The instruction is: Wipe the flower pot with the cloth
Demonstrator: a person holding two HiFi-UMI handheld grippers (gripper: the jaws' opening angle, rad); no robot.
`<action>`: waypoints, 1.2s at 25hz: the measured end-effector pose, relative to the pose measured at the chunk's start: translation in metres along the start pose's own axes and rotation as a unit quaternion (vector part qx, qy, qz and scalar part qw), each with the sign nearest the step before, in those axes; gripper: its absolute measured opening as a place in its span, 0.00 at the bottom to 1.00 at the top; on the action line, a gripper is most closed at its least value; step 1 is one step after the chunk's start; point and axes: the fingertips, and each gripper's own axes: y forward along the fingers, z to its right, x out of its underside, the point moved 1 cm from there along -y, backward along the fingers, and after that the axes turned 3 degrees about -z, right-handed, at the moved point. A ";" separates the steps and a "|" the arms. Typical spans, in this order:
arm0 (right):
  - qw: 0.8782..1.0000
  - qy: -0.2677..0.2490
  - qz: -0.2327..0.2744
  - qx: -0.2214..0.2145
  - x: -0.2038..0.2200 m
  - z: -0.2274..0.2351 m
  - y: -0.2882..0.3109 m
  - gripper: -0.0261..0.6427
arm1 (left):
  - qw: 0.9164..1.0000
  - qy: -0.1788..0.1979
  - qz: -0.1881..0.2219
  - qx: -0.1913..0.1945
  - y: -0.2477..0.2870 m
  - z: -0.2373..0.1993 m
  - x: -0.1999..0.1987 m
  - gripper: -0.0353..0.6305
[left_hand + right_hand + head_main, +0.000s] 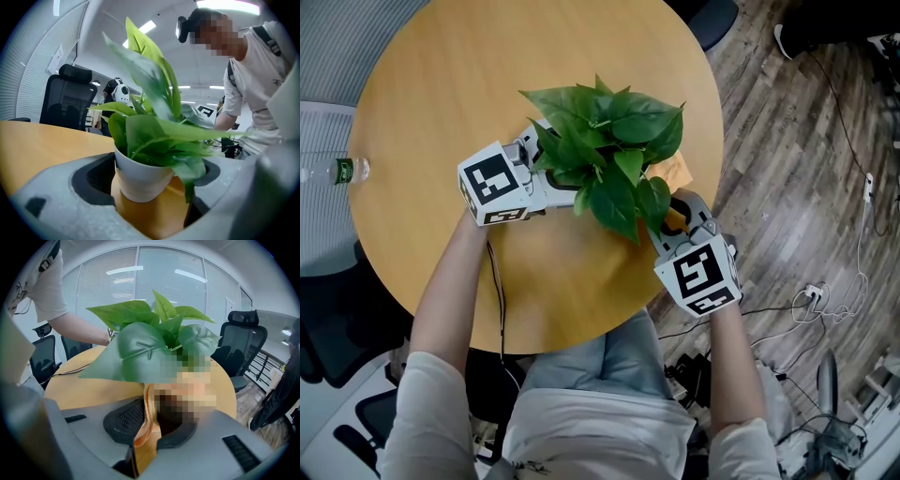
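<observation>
A leafy green plant [609, 141] stands in a white flower pot [140, 176] on the round wooden table [469, 75]. From the left, my left gripper [551, 169] reaches in with its jaws on either side of the pot and closed against it; in the left gripper view [150, 187] the pot fills the gap. My right gripper [673, 214] comes in from the lower right, shut on an orange cloth [143, 427] that lies against the pot's right side. The cloth [675, 172] also shows beyond the leaves. Leaves hide most of the pot in the head view.
A clear water bottle [333, 172] lies at the table's left edge. Cables and a power strip [825, 300] lie on the wooden floor to the right. Black office chairs [70, 101] stand around the table. The table's near edge is close to my body.
</observation>
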 end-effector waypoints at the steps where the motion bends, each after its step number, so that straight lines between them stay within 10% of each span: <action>1: 1.000 0.003 0.002 0.003 0.001 0.003 -0.002 0.11 | 1.000 -0.002 0.001 -0.002 0.000 0.000 0.000 0.76; 9: 0.997 0.041 0.009 0.065 0.000 0.060 -0.013 0.11 | 1.000 -0.006 0.007 -0.015 0.000 -0.001 0.001 0.75; 30: 0.999 0.000 0.007 0.032 -0.010 0.030 0.008 0.11 | 0.994 -0.039 0.012 -0.101 0.001 0.003 0.008 0.75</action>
